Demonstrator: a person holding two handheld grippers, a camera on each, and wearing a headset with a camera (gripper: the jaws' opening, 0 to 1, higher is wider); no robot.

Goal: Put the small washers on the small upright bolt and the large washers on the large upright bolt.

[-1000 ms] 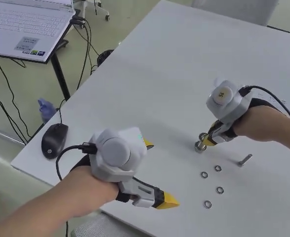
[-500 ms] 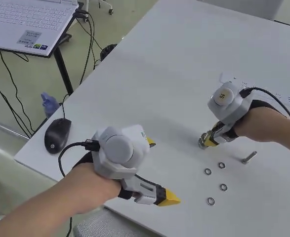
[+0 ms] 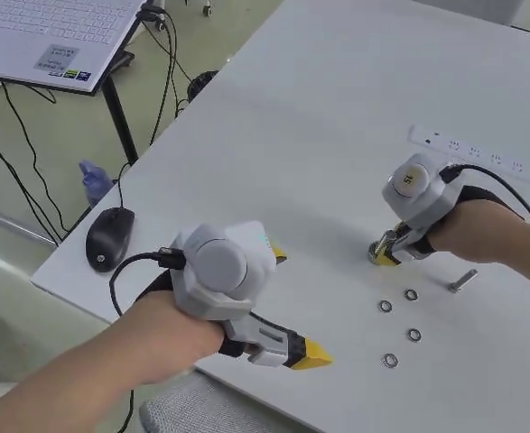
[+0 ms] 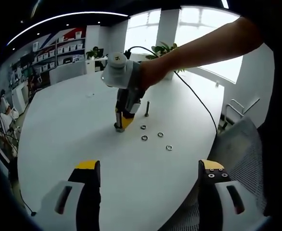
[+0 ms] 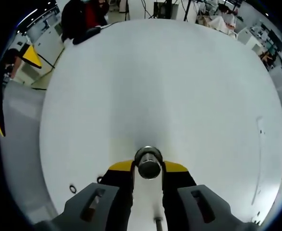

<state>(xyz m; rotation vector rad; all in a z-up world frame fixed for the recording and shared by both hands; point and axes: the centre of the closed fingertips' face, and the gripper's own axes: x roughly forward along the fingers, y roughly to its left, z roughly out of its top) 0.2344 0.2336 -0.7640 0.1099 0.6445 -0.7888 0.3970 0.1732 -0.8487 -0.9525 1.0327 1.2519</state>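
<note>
The large bolt (image 3: pixel 376 252) (image 5: pixel 148 163) stands on the white table (image 3: pixel 319 117), and my right gripper (image 3: pixel 384 254) (image 5: pixel 148 167) is shut on it, yellow jaws on either side of its shaft. Several small washers (image 3: pixel 385 307) (image 4: pixel 144 138) lie flat just in front of it. A small bolt (image 3: pixel 461 280) (image 4: pixel 147 109) sits to their right; I cannot tell whether it is upright. My left gripper (image 3: pixel 296 308) (image 4: pixel 149 166) hangs open by the table's near edge with nothing between its jaws. From the left gripper view, the right gripper (image 4: pixel 120 122) reaches down onto the large bolt (image 4: pixel 118 127).
A white power strip (image 3: pixel 481 162) lies along the back right of the table. A black mouse (image 3: pixel 109 239) sits at the left corner, and a laptop (image 3: pixel 48 36) rests on a stand beyond it. A mesh chair (image 4: pixel 241 144) stands by the near edge.
The head camera has shifted a little. My right gripper stays shut on the large bolt at the same spot, and my left gripper holds its place.
</note>
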